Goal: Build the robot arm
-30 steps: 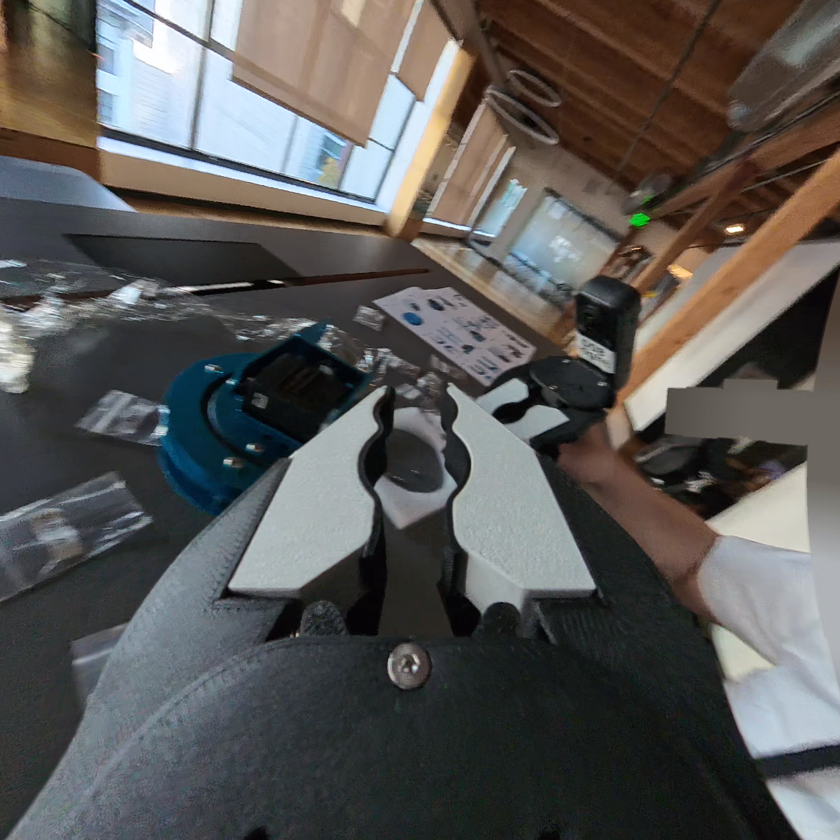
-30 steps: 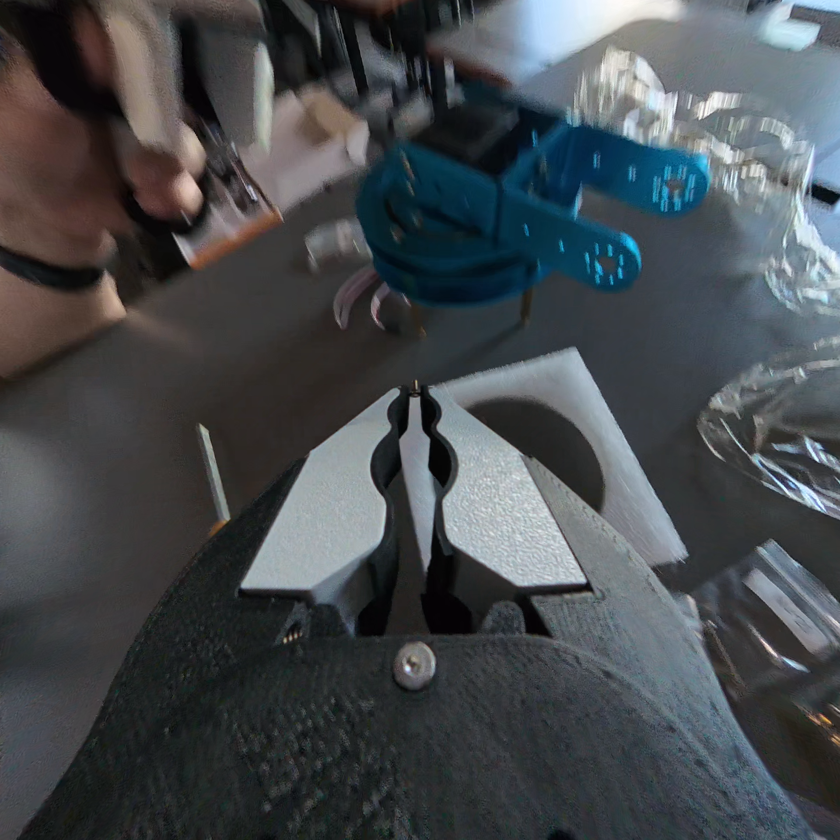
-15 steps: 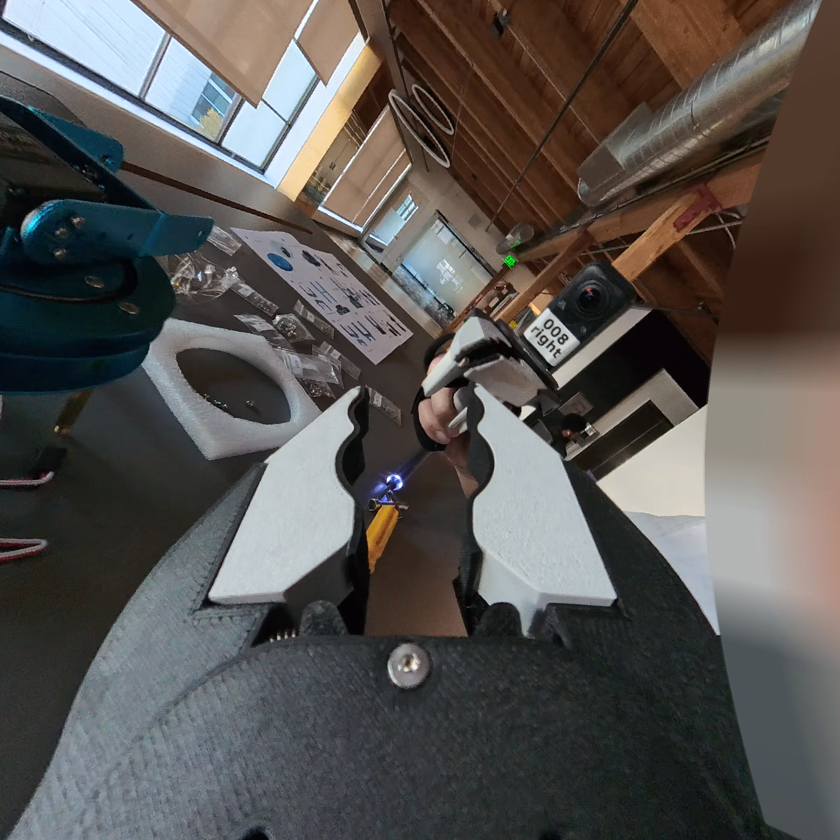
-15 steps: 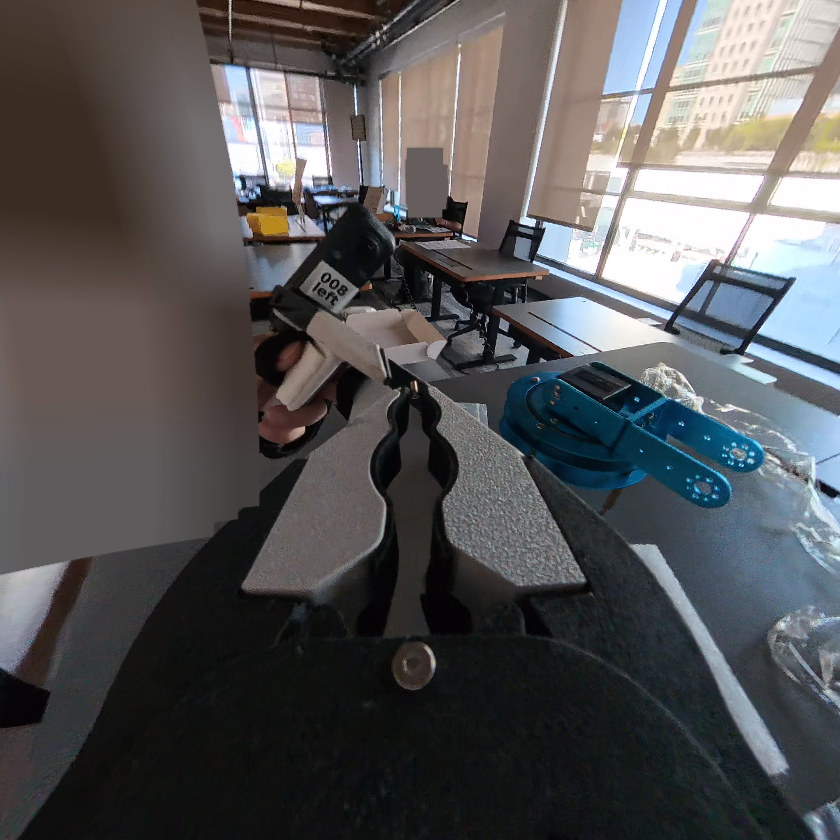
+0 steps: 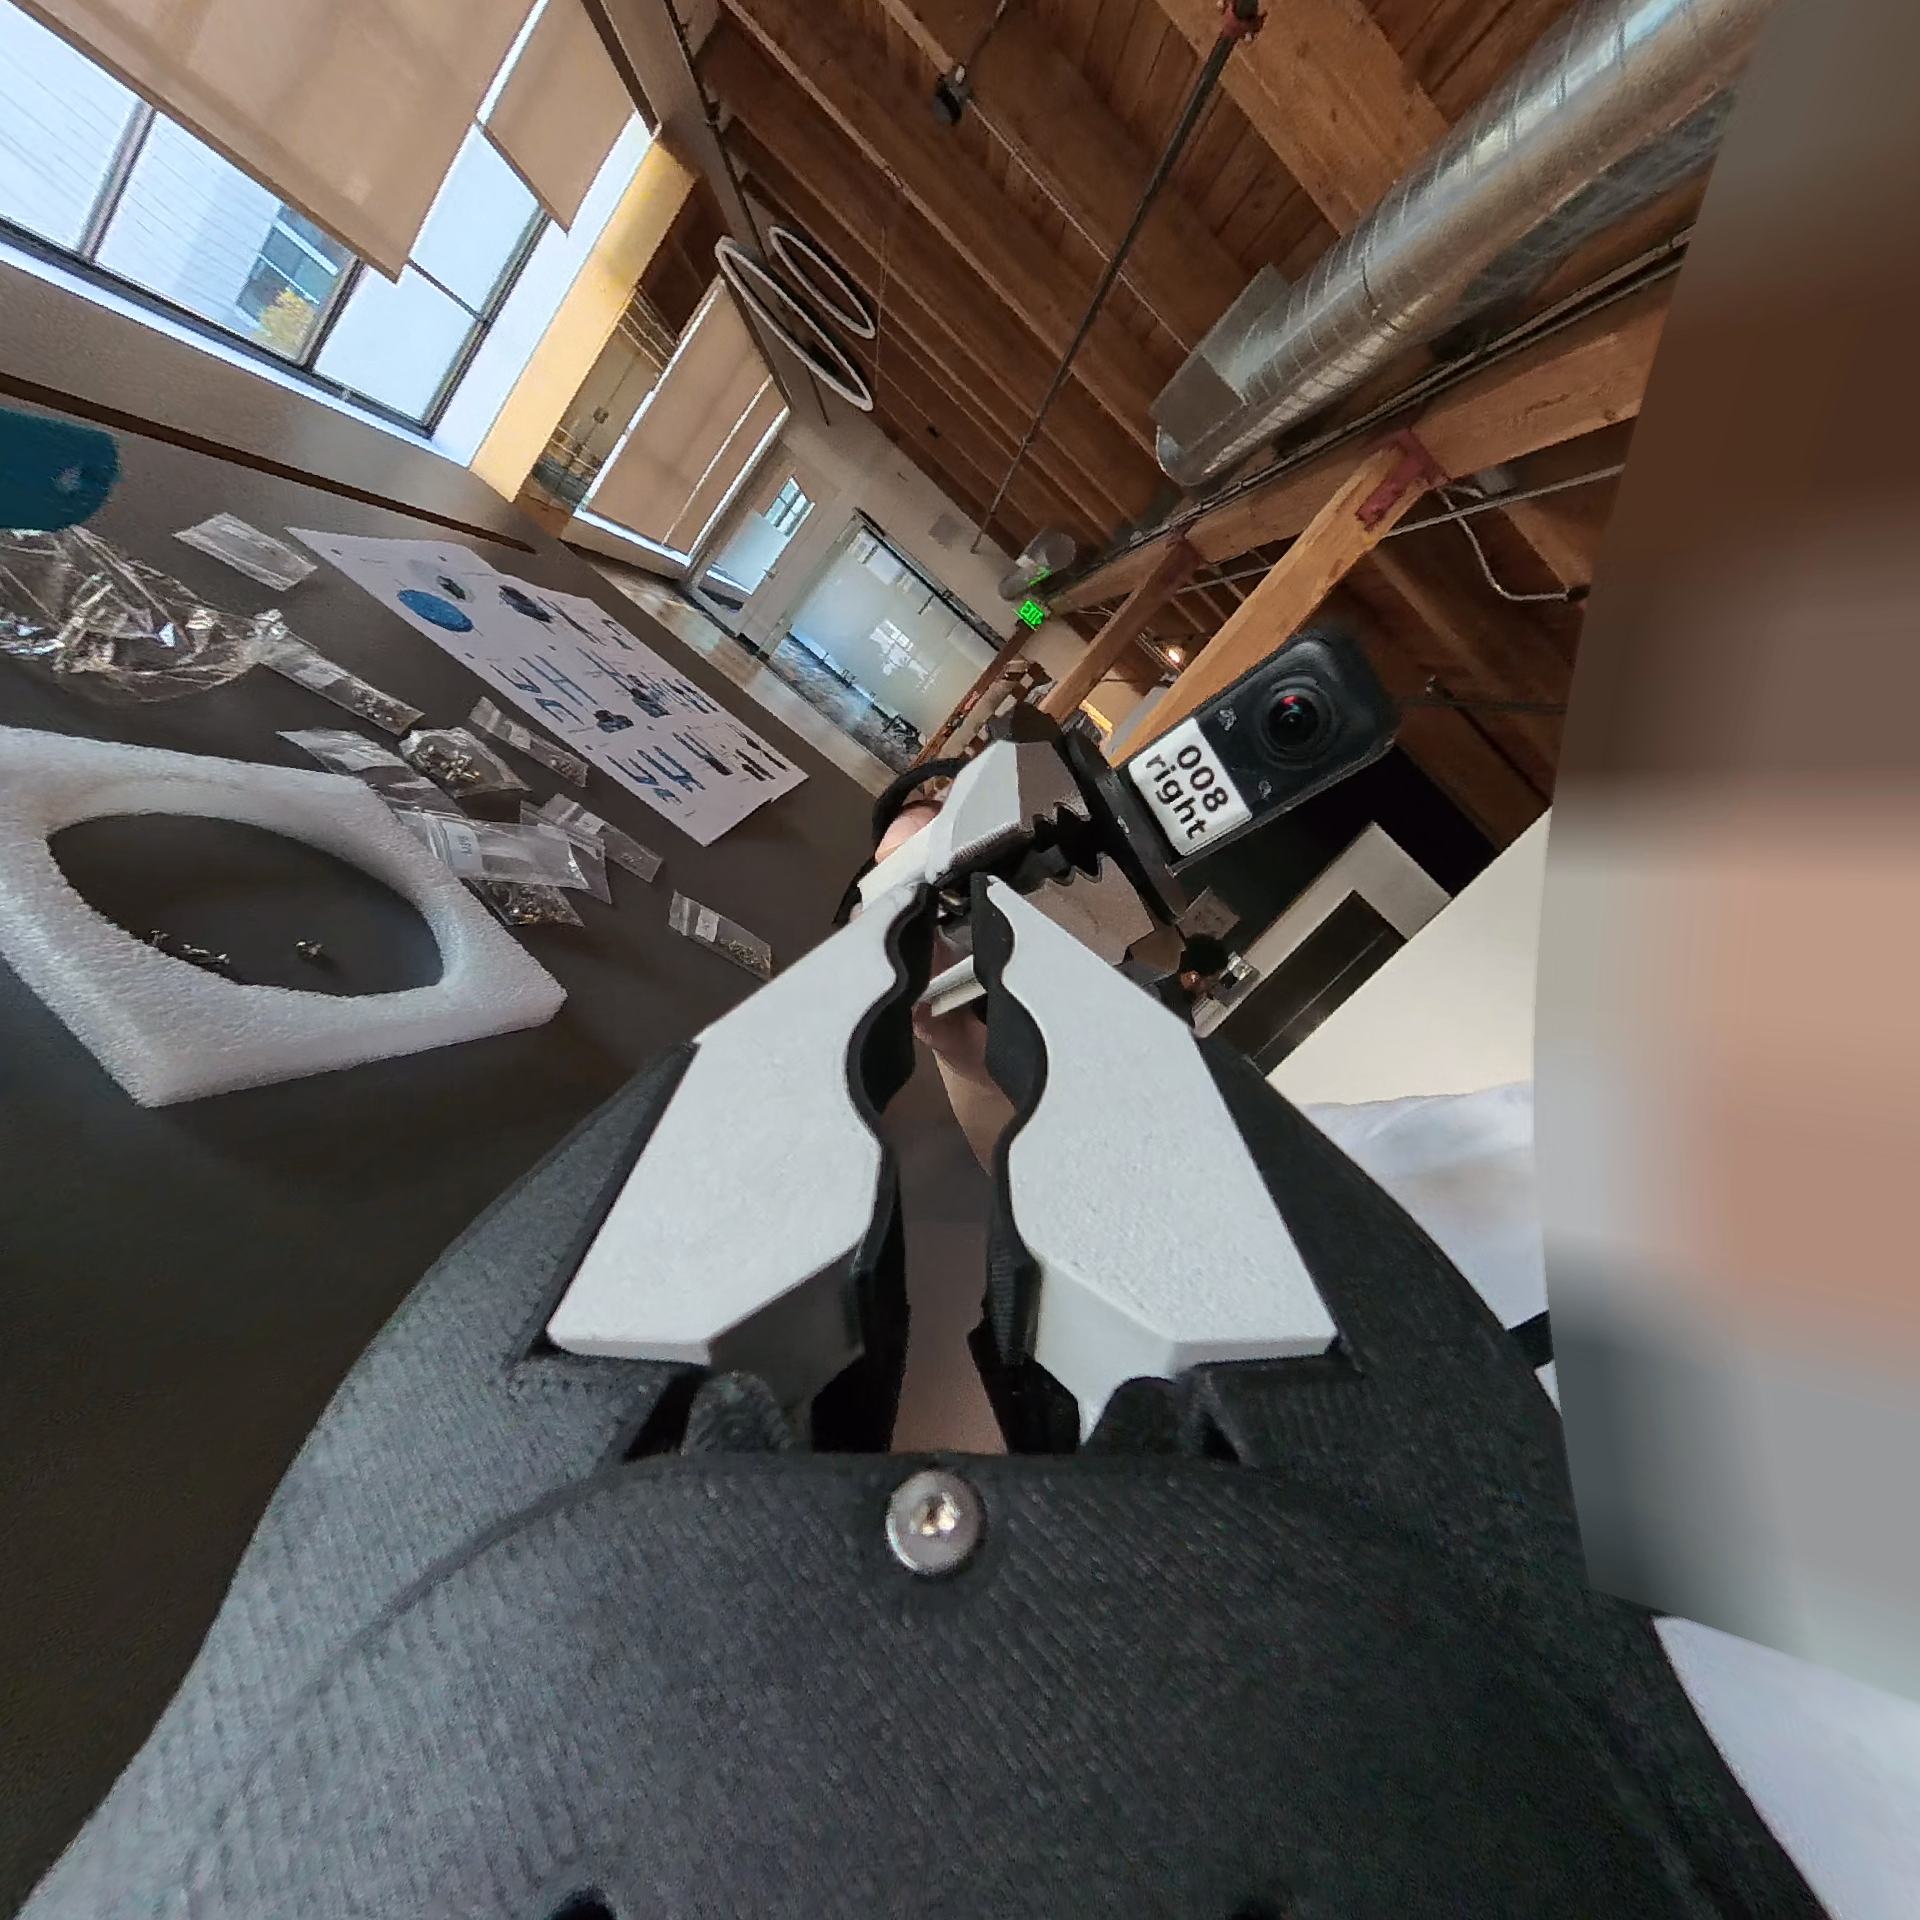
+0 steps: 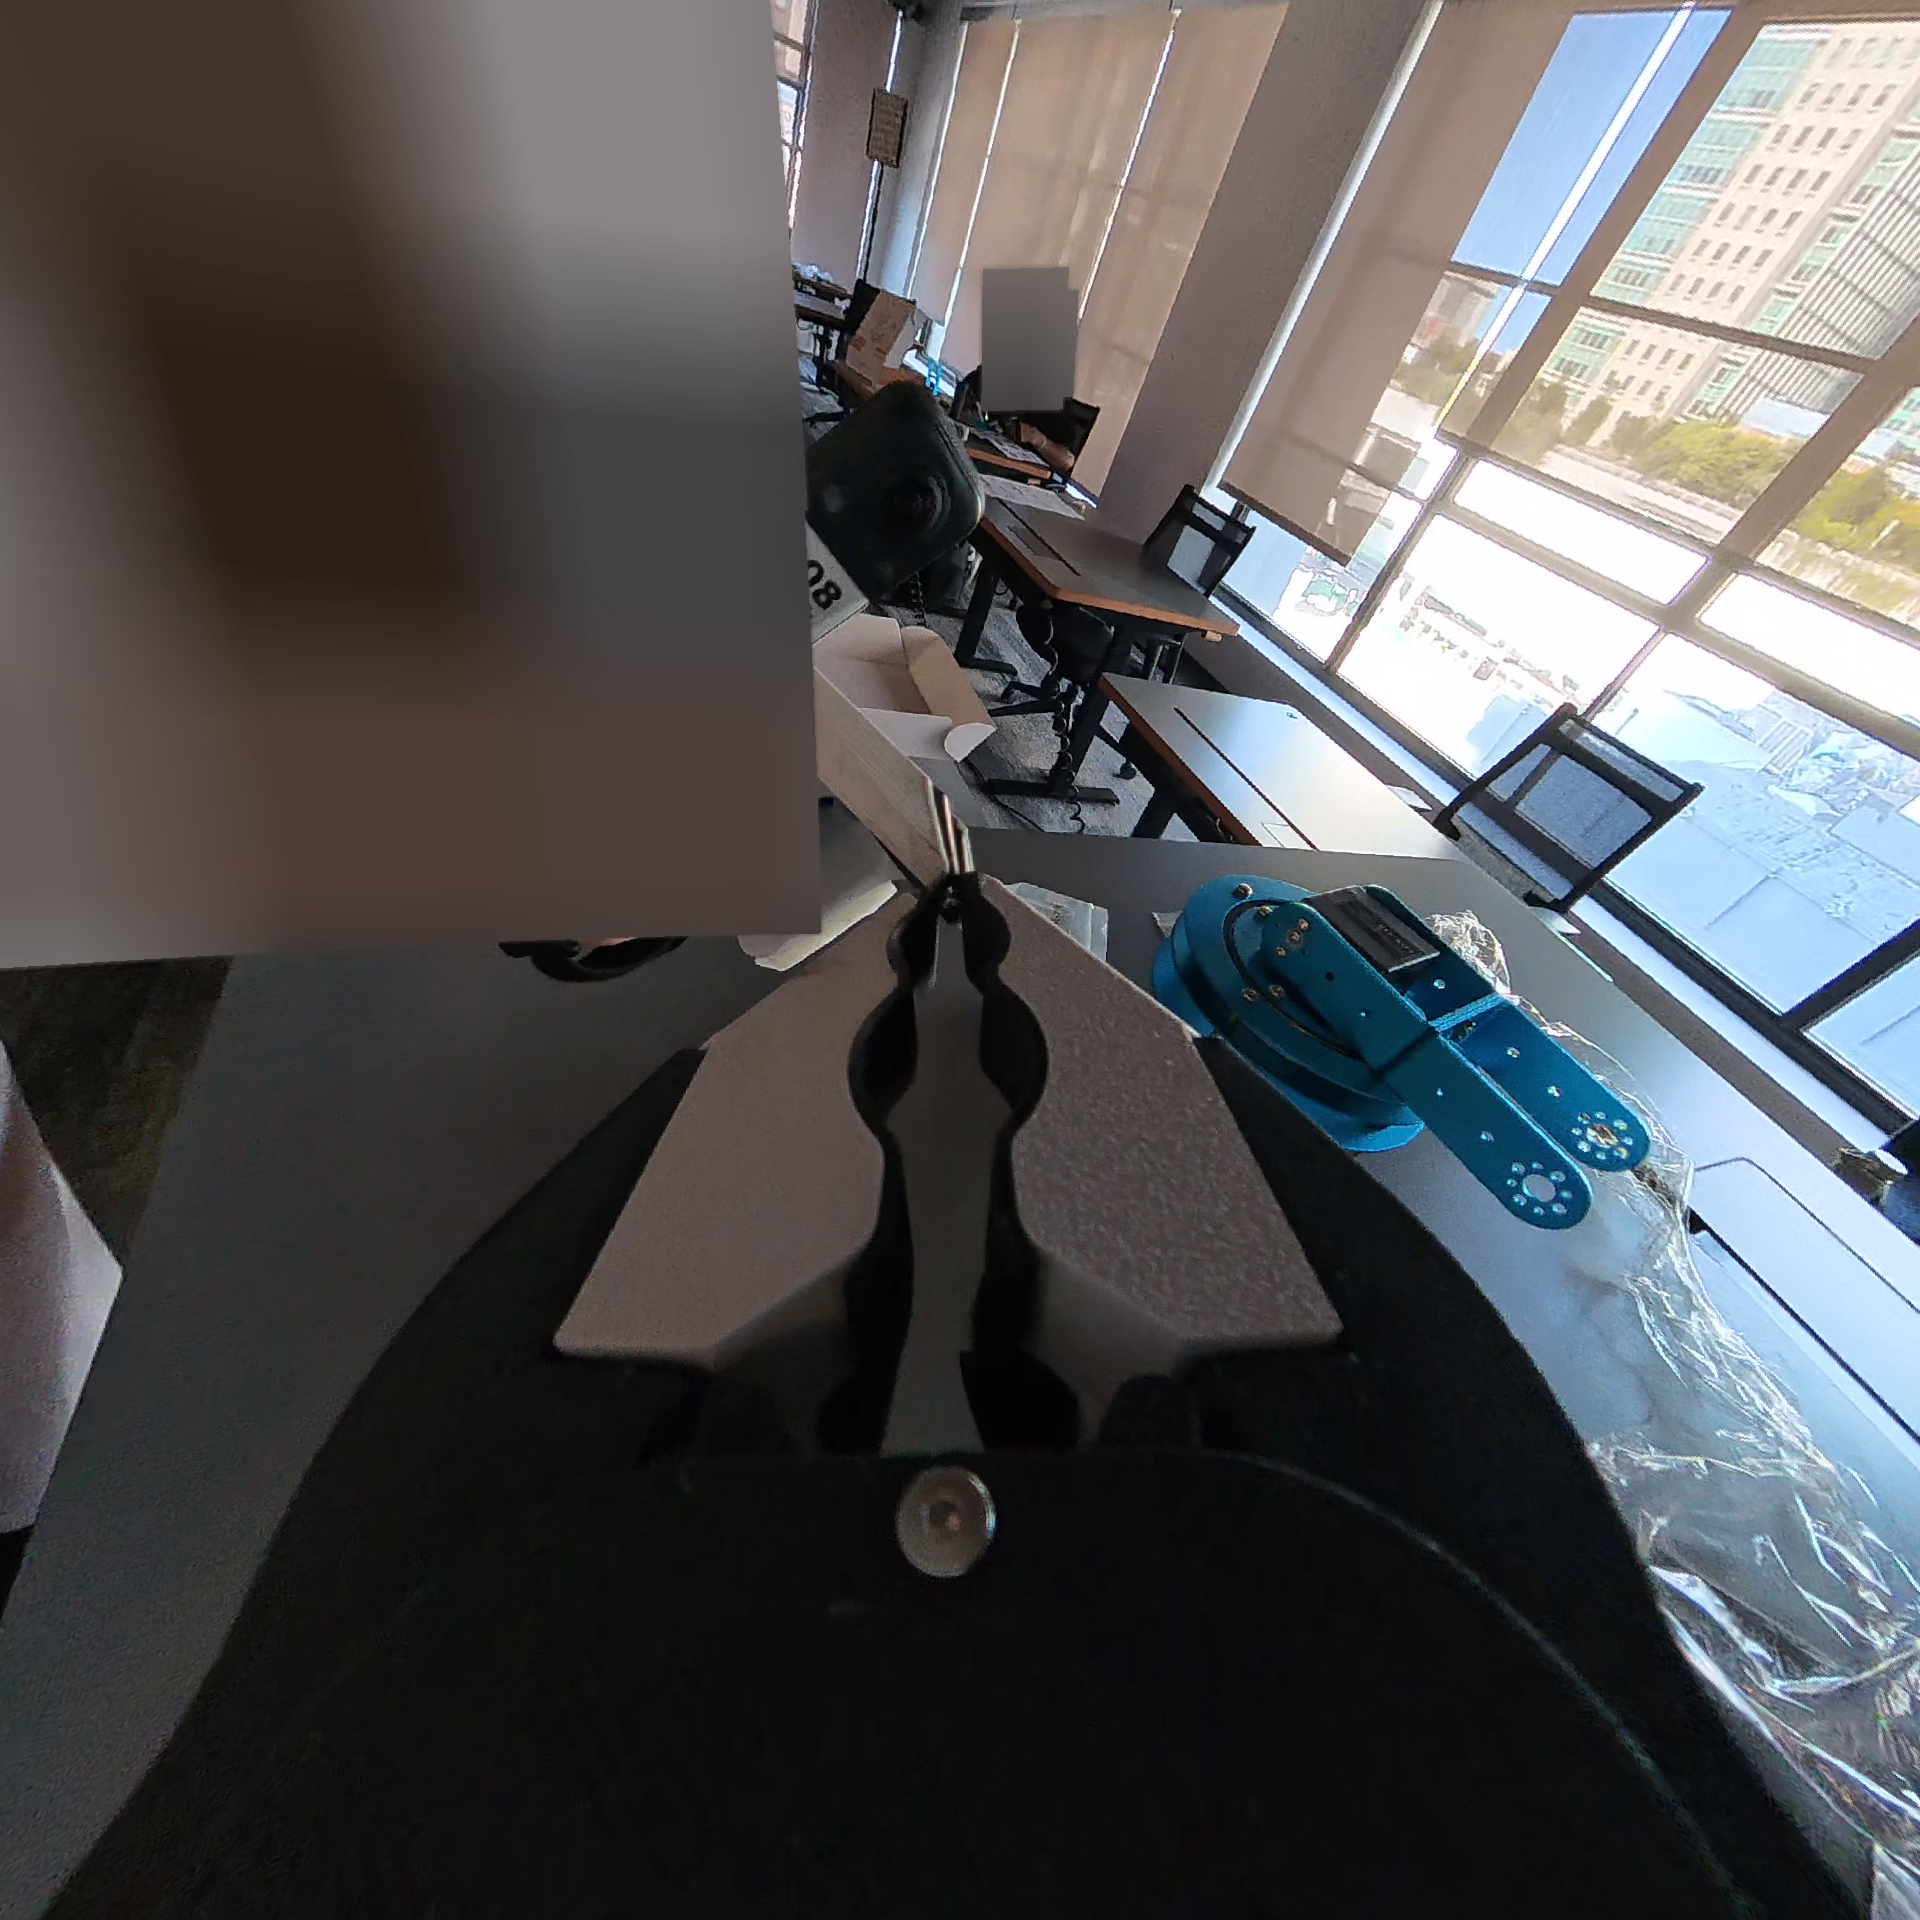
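Tools meet tip to tip above the bench edge. Right tool: clenched at the tips on a thin metal pin, which stands up out of the pinch. Left tool: jaws stand a little apart, with the right tool's nose directly ahead of them; a small metal piece sits at the gap (whether it is gripped cannot be told).

On the bench, left of the left tool, lies a white foam frame with a round cut-out holding a few loose screws. Small clear bags lie just beyond it, with a printed sheet farther off. A blue bracket sits right of the right tool, with crumpled clear wrap beside it.
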{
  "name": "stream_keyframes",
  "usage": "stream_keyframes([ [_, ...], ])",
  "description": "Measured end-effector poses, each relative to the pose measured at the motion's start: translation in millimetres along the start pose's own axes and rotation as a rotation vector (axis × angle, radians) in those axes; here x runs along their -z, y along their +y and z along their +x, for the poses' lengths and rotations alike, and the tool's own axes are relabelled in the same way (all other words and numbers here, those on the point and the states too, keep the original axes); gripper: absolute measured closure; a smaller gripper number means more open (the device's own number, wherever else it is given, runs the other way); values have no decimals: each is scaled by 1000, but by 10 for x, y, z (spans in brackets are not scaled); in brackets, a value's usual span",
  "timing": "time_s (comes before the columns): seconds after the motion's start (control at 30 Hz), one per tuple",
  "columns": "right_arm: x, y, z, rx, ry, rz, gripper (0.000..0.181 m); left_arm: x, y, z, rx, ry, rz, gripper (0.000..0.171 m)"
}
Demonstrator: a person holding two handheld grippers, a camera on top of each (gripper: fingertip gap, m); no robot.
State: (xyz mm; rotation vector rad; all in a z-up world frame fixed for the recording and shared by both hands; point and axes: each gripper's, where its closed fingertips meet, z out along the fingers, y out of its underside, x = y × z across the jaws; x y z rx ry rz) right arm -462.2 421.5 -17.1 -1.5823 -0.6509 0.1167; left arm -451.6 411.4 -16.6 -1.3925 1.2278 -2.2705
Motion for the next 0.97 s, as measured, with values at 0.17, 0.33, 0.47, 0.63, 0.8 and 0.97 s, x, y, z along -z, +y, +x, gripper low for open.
stream_keyframes([
  [0.17,204,137,-3,-33,-46,-60,163,-26,68,-44,46,15,-45,169],
  [0.33,832,646,-7,-120,-132,-243,158,17,106,-158,156,32,-44,169],
  [0.47,1250,1253,-73,-130,-161,-433,152,-29,221,-227,223,40,-104,169],
  [0.63,1324,1626,-147,-147,-186,-561,145,-123,316,-306,255,32,-160,169],
  [0.8,1310,1679,-151,-244,-198,-608,164,-169,353,-370,305,49,-212,170],
  [0.97,1300,1507,-95,-241,-115,-523,164,-139,404,-465,310,29,-250,170],
])
